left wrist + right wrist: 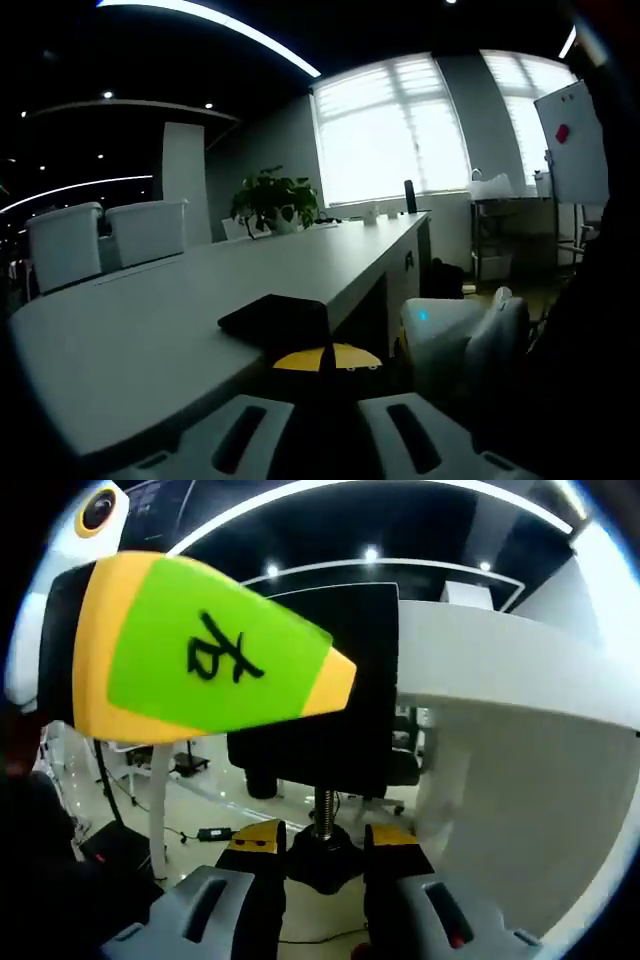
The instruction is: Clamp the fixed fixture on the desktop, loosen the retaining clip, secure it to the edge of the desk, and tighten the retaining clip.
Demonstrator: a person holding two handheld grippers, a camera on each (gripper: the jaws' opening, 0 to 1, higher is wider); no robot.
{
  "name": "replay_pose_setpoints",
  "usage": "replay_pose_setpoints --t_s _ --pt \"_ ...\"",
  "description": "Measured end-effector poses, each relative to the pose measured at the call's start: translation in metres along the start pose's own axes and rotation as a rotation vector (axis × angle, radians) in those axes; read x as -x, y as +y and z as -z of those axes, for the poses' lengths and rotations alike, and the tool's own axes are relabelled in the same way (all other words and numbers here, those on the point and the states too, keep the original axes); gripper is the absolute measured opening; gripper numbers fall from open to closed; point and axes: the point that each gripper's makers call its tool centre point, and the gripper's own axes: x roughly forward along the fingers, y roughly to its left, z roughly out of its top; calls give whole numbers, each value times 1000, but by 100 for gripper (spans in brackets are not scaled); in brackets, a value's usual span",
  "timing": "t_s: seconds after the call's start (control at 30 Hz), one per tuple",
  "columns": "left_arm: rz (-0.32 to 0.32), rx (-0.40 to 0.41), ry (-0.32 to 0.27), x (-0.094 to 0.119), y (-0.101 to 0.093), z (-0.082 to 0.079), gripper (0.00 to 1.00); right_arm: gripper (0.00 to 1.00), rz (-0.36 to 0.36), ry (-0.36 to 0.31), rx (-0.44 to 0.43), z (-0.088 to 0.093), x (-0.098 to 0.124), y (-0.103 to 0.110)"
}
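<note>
Left gripper [325, 372]: its two grey jaws rise from the bottom of the left gripper view; the yellow tips sit almost together on the near end of the flat black clamp plate [277, 318]; the fingers are narrow and appear to hold the plate at the table's edge
Black clamp fixture [325, 720]: in the right gripper view it is a C-shaped black body hooked over the rim of the long white desk [520, 665]; a threaded metal screw [323, 815] runs down from it to a round black knob [322, 858]; in the left gripper view the plate lies flat on top of the desk, at the near edge
Right gripper [322, 852]: grey jaws with yellow pads, one on either side of the knob below the desk; fingers narrow and closed around the knob, touching it on both sides
Other gripper in the right gripper view: the left gripper's jaw, green and orange with a black handwritten mark, comes in from the left and points at the fixture's upper part
Other gripper in the left gripper view: a white casing with a small blue light [440, 335] sits low beside the desk's end
Desk top: long, pale, running away towards bright windows [395, 130]
Surroundings: white chairs [105, 240] on the far side; a green potted plant [275, 200] near the far end; a whiteboard [572, 145] at the right
</note>
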Motion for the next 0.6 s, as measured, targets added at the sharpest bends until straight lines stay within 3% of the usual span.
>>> replay_pose_setpoints --t_s 0.17,0.3,0.4,0.6 --pt "1 4 -1 1 -1 -1 1 27 -256 -27 84 -3 -1 13" --pt "0 -19 17 0 -1 -1 1 27 -418 -51 137 -6 0 18" --pt "7 -48 46 -1 -2 -1 1 27 -487 -72 147 -7 2 21" --pt "25 -52 35 -4 -5 -5 1 28 -532 -97 169 -7 2 21"
